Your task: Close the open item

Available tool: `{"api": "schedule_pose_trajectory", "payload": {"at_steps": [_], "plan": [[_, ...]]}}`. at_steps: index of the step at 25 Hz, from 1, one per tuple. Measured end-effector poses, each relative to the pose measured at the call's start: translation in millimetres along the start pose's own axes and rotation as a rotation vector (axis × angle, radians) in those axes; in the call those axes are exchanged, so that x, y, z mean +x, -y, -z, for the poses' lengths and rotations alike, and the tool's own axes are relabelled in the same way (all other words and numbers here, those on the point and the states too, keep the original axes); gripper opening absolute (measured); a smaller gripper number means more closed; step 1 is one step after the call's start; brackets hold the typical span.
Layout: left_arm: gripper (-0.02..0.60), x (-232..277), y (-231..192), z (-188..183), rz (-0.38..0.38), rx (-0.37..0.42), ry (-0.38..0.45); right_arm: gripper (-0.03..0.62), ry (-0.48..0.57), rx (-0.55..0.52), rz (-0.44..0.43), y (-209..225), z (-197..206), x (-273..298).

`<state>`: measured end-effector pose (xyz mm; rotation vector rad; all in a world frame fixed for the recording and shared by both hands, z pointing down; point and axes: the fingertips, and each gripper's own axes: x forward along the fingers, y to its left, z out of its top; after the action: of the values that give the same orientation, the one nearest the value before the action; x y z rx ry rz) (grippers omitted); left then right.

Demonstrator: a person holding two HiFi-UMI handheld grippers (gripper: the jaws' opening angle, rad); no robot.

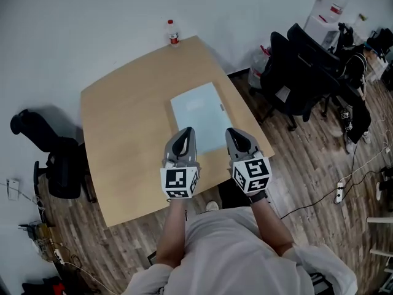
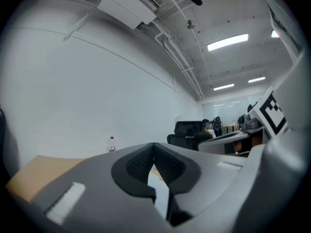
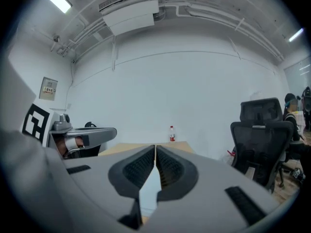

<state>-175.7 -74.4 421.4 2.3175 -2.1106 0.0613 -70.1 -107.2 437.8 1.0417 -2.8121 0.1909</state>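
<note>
A thin pale blue-grey slab (image 1: 199, 115), like a laptop with its lid down, lies flat on the wooden table (image 1: 123, 128). Both grippers hover side by side over the slab's near end, pointing away from me. My left gripper (image 1: 184, 135) has its jaws together with nothing between them, and so does my right gripper (image 1: 236, 135). In the left gripper view the jaw tips (image 2: 154, 145) meet above a sliver of the pale slab (image 2: 160, 191). The right gripper view shows the same: closed tips (image 3: 155, 148) over the slab (image 3: 150, 188).
A small bottle with a red label (image 1: 174, 33) stands at the table's far corner. A black office chair (image 1: 58, 165) is left of the table, and more black chairs (image 1: 301, 72) stand to the right. Cables (image 1: 344, 189) run over the wooden floor.
</note>
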Motion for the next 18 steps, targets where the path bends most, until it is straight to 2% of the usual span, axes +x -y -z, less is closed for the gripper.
{"api": "schedule_pose_trajectory", "payload": {"at_steps": [2, 3, 8, 11, 15, 18], "plan": [[0.009, 20.3, -3.6, 5.0, 0.014, 0.060, -0.015, 0.015, -0.014, 0.006, -0.015, 8.2, 3.9, 19.9], [0.009, 30.2, -6.1, 7.8, 0.023, 0.067, -0.025, 0.015, -0.023, 0.004, -0.024, 11.2, 5.5, 28.9], [0.009, 76.9, -18.5, 19.6, 0.062, 0.004, -0.089, 0.015, -0.075, 0.003, -0.054, 27.6, 12.3, 61.9], [0.009, 106.3, -24.7, 36.7, 0.081, -0.036, -0.155, 0.015, -0.147, 0.015, -0.083, 40.2, 25.3, 83.7], [0.009, 134.8, -29.1, 64.6, 0.105, -0.062, -0.258, 0.015, -0.241, 0.037, -0.122, 54.6, 46.1, 99.4], [0.009, 152.7, -32.5, 81.8, 0.126, -0.049, -0.317, 0.015, -0.277, 0.043, -0.123, 65.7, 56.3, 104.0]]}}
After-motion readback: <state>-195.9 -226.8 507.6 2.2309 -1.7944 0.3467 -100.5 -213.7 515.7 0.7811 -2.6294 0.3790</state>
